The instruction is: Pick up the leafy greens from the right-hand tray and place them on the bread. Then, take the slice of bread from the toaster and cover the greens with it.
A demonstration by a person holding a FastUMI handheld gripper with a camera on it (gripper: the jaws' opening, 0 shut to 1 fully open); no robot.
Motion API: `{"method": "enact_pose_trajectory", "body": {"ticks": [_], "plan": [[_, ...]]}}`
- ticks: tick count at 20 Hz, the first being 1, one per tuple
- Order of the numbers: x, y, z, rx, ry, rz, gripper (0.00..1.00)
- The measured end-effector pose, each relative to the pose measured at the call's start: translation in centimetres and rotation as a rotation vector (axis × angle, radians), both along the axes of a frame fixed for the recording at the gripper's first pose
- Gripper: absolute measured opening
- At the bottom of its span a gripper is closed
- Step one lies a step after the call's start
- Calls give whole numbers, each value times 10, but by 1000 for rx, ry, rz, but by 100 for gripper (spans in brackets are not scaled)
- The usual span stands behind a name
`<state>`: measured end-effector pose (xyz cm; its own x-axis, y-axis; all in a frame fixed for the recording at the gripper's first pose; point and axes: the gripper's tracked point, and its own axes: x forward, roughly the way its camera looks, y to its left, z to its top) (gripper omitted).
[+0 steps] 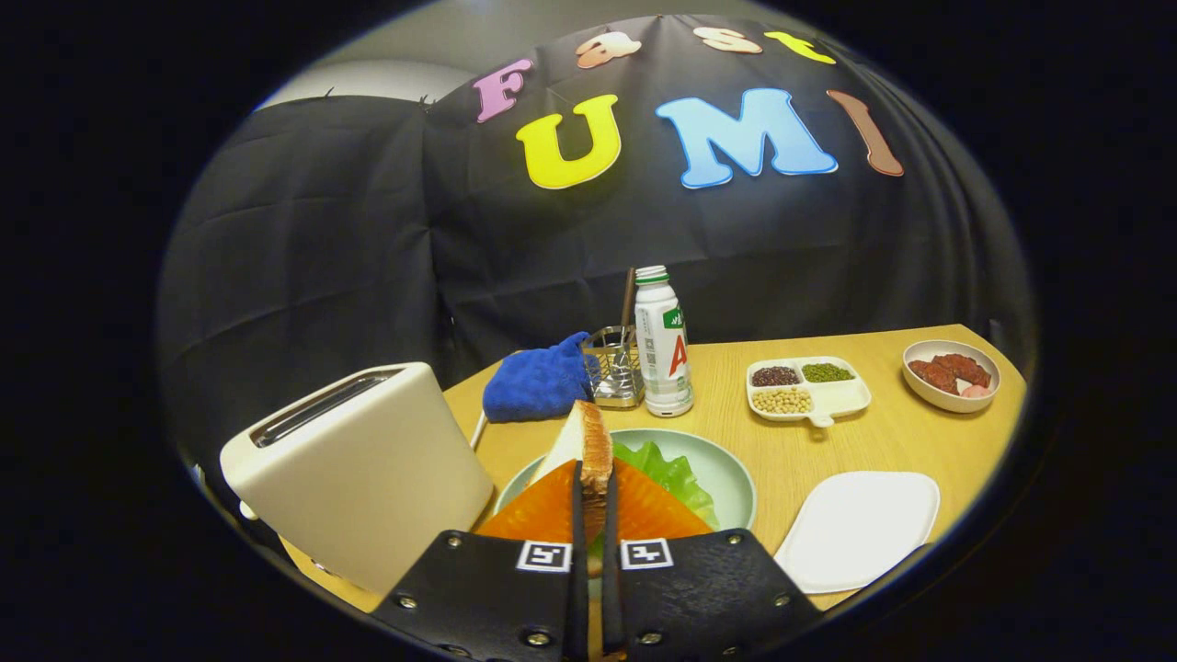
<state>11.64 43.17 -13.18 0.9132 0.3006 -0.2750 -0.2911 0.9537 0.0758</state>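
One toasted bread slice (pixel 588 441) is clamped upright between my tool's (pixel 595 501) two fingers, above the round pale-green plate (pixel 726 464). On that plate I count one ruffled green lettuce leaf (pixel 676 473). Left of the plate stands one cream toaster (pixel 359 473); right of it, one empty white rectangular tray (pixel 860 529) on the wooden bench (pixel 919 441).

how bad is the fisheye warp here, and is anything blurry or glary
Gripper view: strong fisheye, so the table edge bows and the toaster bulges; focus is sharp from the bread slice held in the tongs out to the bottle; lighting is soft, with only mild sheen on the white tray.
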Motion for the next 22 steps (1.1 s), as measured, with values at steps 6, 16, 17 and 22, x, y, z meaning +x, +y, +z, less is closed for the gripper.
{"method": "enact_pose_trajectory", "body": {"ticks": [6, 16, 17, 22], "plan": [[17, -22, -7, -69, 11, -53, 26], [7, -56, 26, -126, -98, -120, 40], [0, -63, 37, -129, -128, -128, 40], [-31, -106, 73, -153, -222, -171, 40]]}}
